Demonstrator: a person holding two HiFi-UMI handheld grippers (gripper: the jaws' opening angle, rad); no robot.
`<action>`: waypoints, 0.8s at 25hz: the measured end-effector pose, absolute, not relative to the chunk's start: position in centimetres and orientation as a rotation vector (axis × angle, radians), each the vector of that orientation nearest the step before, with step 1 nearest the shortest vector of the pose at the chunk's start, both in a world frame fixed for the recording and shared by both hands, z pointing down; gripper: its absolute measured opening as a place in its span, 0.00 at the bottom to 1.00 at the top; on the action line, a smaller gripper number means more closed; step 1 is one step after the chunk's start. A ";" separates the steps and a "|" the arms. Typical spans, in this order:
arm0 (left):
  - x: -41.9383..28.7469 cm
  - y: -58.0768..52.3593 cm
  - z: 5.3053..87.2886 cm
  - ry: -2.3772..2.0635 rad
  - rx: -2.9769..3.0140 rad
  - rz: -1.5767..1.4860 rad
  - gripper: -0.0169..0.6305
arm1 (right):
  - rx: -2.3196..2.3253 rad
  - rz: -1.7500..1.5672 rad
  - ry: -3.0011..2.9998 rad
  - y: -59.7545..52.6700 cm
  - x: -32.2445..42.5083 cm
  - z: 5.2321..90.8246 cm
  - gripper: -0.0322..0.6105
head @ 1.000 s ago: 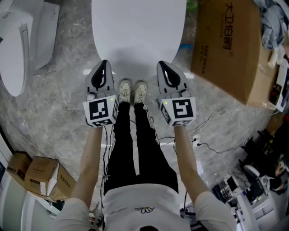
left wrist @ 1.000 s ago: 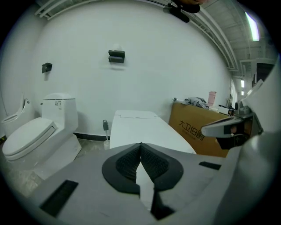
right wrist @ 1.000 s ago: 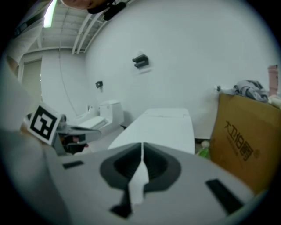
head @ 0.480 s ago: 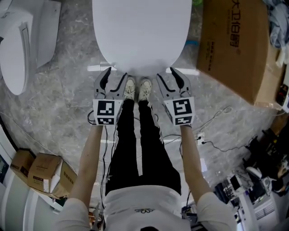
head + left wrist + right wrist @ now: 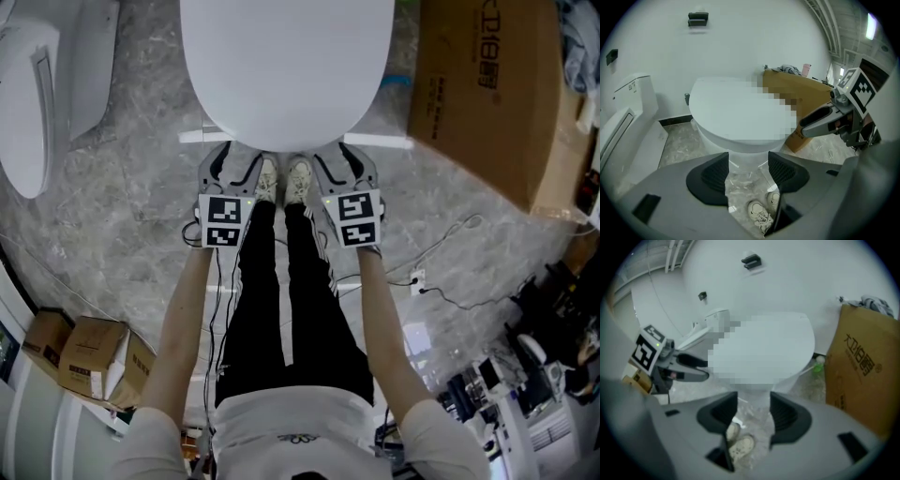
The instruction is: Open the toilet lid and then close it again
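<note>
Left claw (image 5: 232, 165): jaws opening, nothing between. Right claw (image 5: 344, 163): spread wide, empty. Both low, just short of toilet's front rim. Toilet lid (image 5: 286, 66) beyond: flat down, shut, ungripped. Judgement: lifting and lowering probably both still ahead.

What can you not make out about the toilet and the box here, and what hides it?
- Head view: the toilet lid hides all beneath it; the top edge cuts off its back end.
- Both gripper views: a mosaic patch blurs part of the lid.
- Head view: the print on the cardboard box is cut by the top edge.
</note>
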State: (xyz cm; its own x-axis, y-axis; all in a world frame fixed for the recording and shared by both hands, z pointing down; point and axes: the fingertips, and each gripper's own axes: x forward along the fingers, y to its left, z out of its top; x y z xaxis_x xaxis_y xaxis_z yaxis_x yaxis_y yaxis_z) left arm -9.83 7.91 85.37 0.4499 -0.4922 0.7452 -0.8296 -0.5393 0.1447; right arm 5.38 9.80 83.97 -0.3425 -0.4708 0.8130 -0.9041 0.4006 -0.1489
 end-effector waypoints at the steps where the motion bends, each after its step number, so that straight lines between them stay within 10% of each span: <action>1: -9.6 7.6 85.4 -1.110 2.214 0.903 0.45 | 1.167 0.802 -1.957 9.8 5.3 84.4 0.39; 20: -8.9 6.3 84.7 -1.162 2.248 0.922 0.45 | 1.218 0.869 -1.942 8.5 4.6 85.0 0.38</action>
State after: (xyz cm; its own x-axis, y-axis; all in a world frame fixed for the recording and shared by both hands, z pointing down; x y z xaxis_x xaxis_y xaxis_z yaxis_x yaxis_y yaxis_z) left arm -8.85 6.31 84.66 0.4233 -0.5364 0.7302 -0.8329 -0.5476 0.0806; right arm 4.59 8.50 84.99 -0.3342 -0.4716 0.8160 -0.9227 0.3403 -0.1812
